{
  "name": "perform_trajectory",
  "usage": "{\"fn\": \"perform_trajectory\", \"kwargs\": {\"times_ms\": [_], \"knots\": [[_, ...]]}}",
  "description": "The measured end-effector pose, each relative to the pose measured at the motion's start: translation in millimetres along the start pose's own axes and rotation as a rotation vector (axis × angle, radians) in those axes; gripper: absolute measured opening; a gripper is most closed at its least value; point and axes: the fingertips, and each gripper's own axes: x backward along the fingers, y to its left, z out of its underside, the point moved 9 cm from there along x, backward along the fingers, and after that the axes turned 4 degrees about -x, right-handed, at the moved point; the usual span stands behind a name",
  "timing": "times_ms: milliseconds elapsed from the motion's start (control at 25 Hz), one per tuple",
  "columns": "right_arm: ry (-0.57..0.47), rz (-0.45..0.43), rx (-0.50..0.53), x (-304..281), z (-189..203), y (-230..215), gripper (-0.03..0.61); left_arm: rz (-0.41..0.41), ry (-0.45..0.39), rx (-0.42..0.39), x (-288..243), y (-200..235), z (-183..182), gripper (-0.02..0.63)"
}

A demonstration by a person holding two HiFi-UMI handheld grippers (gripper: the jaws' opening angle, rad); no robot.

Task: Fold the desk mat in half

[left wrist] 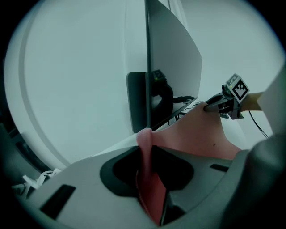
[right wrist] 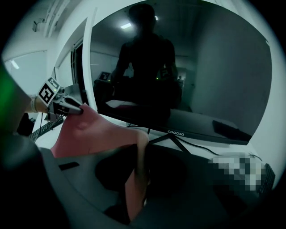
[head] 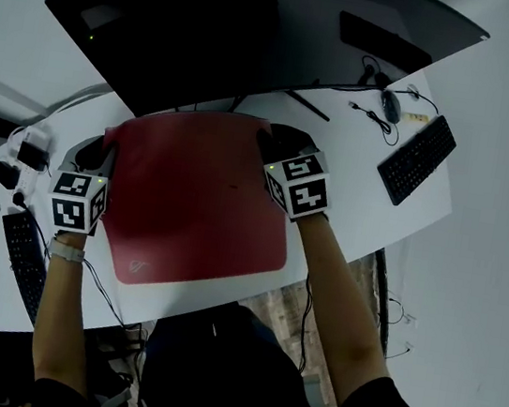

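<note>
The red desk mat (head: pixel 198 204) lies on the white desk (head: pixel 353 175) below the monitor, its far edge lifted off the surface. My left gripper (head: pixel 104 142) is shut on the mat's far left corner, and in the left gripper view the pink mat (left wrist: pixel 145 152) runs pinched between the jaws. My right gripper (head: pixel 271 142) is shut on the far right corner, where the mat (right wrist: pixel 134 174) hangs pinched between its jaws. Each gripper view shows the other gripper holding the opposite corner: the right gripper (left wrist: pixel 210 106) and the left gripper (right wrist: pixel 79 109).
A large dark curved monitor (head: pixel 251 36) stands just behind the mat, its stand (right wrist: pixel 172 138) close to the right gripper. A black keyboard (head: pixel 417 159), a mouse (head: pixel 391 105) and cables lie at the right. Another keyboard (head: pixel 24 254) and plugs (head: pixel 19 163) sit at the left.
</note>
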Motion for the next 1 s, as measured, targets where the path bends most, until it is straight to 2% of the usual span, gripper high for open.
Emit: {"fn": "perform_trajectory", "kwargs": {"times_ms": [120, 320, 640, 1000], "knots": [[-0.019, -0.013, 0.042, 7, 5, 6, 0.074, -0.004, -0.028, -0.027, 8, -6, 5, 0.098], [-0.081, -0.040, 0.050, 27, 18, 10, 0.080, -0.018, -0.051, 0.022, 24, -14, 16, 0.100], [-0.131, -0.072, 0.087, 63, 38, 20, 0.081, -0.047, -0.062, 0.013, 57, -35, 31, 0.100], [-0.158, -0.067, 0.142, 104, 56, 41, 0.081, -0.077, -0.064, -0.016, 98, -64, 53, 0.097]]}}
